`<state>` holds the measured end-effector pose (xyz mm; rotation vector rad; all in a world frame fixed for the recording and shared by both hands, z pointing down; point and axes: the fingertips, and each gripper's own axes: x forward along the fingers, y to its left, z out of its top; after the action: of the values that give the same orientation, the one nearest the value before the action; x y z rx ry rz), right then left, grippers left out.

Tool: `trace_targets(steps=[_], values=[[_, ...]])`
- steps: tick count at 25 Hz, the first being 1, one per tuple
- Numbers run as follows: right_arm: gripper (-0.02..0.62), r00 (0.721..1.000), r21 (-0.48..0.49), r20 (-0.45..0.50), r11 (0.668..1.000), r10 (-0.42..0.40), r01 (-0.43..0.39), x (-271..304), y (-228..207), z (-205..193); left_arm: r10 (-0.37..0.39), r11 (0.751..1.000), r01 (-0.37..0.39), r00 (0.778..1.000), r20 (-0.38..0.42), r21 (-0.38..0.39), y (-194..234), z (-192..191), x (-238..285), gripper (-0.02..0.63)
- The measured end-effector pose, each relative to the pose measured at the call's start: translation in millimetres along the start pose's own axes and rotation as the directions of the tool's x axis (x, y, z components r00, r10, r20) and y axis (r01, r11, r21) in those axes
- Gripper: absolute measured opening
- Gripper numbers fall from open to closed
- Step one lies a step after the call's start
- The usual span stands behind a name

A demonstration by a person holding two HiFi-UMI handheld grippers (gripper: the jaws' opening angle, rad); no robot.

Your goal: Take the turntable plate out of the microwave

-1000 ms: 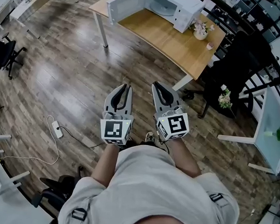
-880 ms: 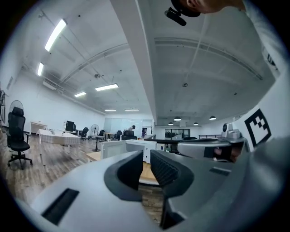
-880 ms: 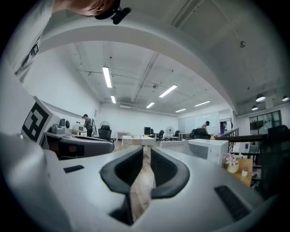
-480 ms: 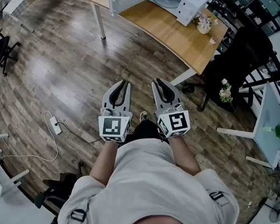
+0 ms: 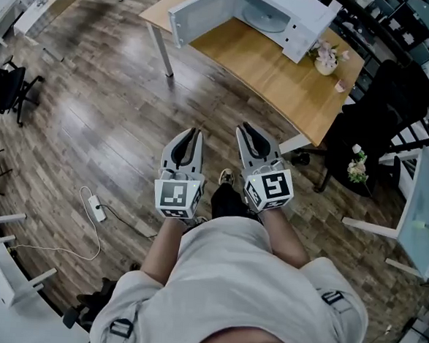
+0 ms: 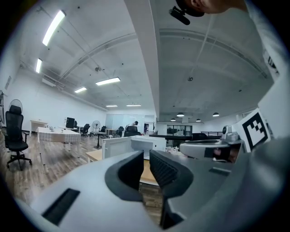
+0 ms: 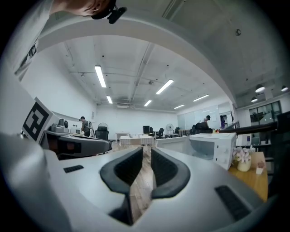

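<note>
Grey and side by side before the person, the left gripper and right gripper each have jaws slightly parted, with nothing between them. Wood floor lies ahead. Well beyond, at twelve to one o'clock, the worktop carries the microwave, its door swung out towards eleven. The plate lies inside. The right gripper looks marginally nearer, so the reach is probably forward and slightly right.

Turntable plate seemingly inside microwave on table, flowers just beside.
</note>
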<state>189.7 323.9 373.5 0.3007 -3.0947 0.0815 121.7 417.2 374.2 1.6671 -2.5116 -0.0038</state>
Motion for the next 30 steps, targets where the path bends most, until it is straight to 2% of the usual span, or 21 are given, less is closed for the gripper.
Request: trace_targets(steps=[9,16,22,30], values=[[0.065,0.999,0.024,-0.037,1.000,0.016,-0.015,68.4,-92.8,-5.9,-0.013,1.000,0.011,0.998,-0.064,-0.024,1.7,-5.4,116.3,0.054],[0.064,0.998,0.066,-0.054,0.998,0.019,-0.016,101.5,-137.6,-17.6,-0.016,1.000,0.015,0.995,-0.099,-0.012,3.7,-8.6,168.3,0.054],[0.064,0.998,0.077,-0.066,0.997,0.007,-0.002,140.8,-161.3,-22.9,-0.018,1.000,0.016,0.993,-0.116,-0.016,28.5,-10.4,213.0,0.055],[0.071,0.992,0.075,-0.099,0.993,-0.079,0.087,202.1,-211.0,-29.8,-0.119,0.993,0.116,0.983,-0.139,-0.032,56.9,-10.5,302.8,0.057]])
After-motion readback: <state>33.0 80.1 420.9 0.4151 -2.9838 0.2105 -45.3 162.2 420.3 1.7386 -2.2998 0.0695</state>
